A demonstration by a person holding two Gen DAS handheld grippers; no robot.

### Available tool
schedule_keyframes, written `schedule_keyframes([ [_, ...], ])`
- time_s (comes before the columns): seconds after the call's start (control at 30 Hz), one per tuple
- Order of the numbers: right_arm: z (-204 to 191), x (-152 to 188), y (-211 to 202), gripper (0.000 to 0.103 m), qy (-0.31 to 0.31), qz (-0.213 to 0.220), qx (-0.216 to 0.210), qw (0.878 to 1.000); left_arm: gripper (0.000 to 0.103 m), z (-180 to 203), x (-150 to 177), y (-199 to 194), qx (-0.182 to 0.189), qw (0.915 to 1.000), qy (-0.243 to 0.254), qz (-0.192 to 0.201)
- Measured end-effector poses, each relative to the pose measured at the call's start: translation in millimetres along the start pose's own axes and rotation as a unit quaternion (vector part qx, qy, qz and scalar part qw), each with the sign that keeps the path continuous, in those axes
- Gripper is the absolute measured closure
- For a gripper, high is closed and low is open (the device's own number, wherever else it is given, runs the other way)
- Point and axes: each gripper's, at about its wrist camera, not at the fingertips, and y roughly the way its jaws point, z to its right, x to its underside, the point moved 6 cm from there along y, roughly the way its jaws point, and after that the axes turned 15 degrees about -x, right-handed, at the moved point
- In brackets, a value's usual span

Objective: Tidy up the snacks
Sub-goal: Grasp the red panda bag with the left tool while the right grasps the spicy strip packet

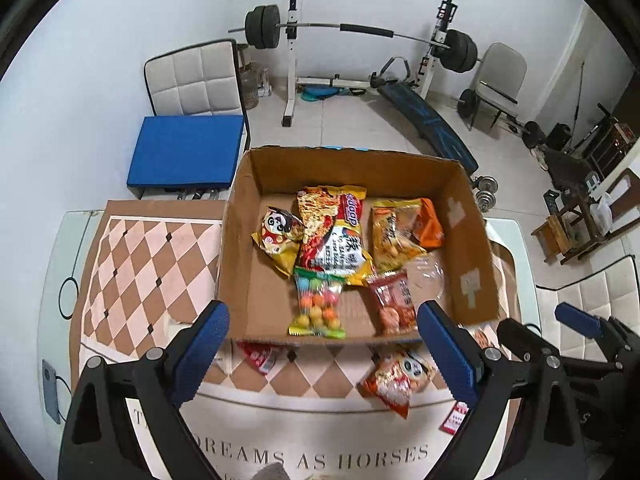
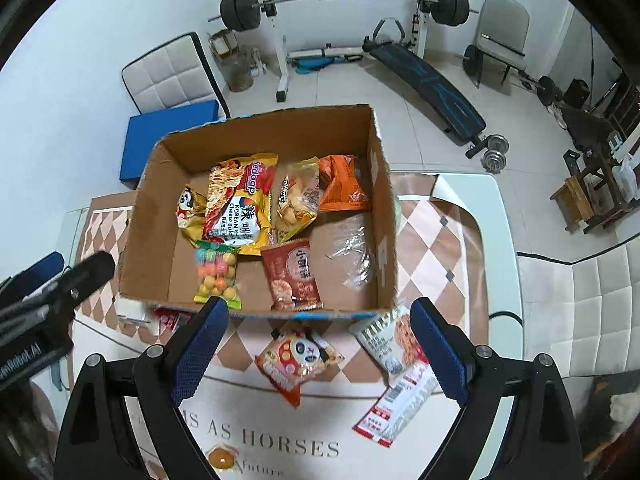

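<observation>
Snacks: most in cardboard box (image 1: 256, 288), ctr frame.
Left hand-held gripper (image 1: 322, 320) & right hand-held gripper (image 2: 318, 316) both spread wide, nothing between, low in frame; panda snack pack (image 2: 300, 360) + white pack (image 2: 394, 384) on desk (image 2: 500, 240) below box.

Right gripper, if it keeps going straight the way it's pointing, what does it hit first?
Probably the panda snack packet on the table mat, just before the cardboard box; the right gripper is open and empty. Depth is uncertain.
</observation>
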Motion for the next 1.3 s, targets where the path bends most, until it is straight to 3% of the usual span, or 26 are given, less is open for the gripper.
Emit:
schedule_keyframes([
  [0.2,-10,26,-30,0.009,-0.014,0.012,-0.002,1.000,0.007,2,20,-28,0.004,0.9999,0.006,0.013],
  [0.4,-3,54,-46,0.009,0.016,0.008,-0.024,1.000,0.007,2,44,-40,0.007,0.9999,0.008,0.001],
  [0.6,43,85,-24,0.008,0.095,-0.030,-0.020,0.995,0.007,15,73,-11,-0.003,0.9988,0.021,-0.045],
  [0.7,76,106,4,0.009,0.143,-0.060,-0.013,0.988,0.007,33,86,12,-0.014,0.9968,0.056,-0.054],
  [0.8,109,128,33,0.009,0.182,-0.082,0.004,0.980,0.007,60,97,44,-0.020,0.9909,0.115,-0.067],
  [1.0,150,160,76,0.009,0.256,-0.107,-0.012,0.961,0.007,109,108,99,0.002,0.9725,0.203,-0.114],
  [1.3,171,171,90,0.009,0.286,-0.105,-0.022,0.952,0.007,176,127,146,0.026,0.9413,0.300,-0.152],
])
